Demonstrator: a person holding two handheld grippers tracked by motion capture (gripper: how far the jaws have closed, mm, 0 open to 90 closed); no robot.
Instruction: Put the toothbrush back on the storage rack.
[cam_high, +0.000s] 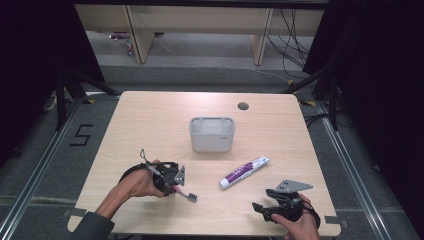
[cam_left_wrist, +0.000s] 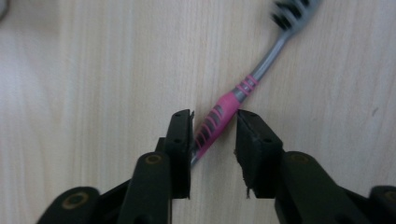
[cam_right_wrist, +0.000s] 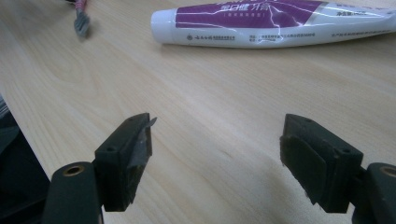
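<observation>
The pink-and-grey plastic toothbrush (cam_left_wrist: 219, 122), lying flat on the pale wooden table (cam_high: 150, 125), is straddled at its handle by the left gripper (cam_left_wrist: 214, 122), whose jaws stand just short of clamping, so a final squeeze is judged necessary before lifting.

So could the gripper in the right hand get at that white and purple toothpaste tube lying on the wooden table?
Probably yes. The right gripper has its jaws wide open with nothing between them, and bare wooden table lies between it and the white and purple toothpaste tube.
</observation>
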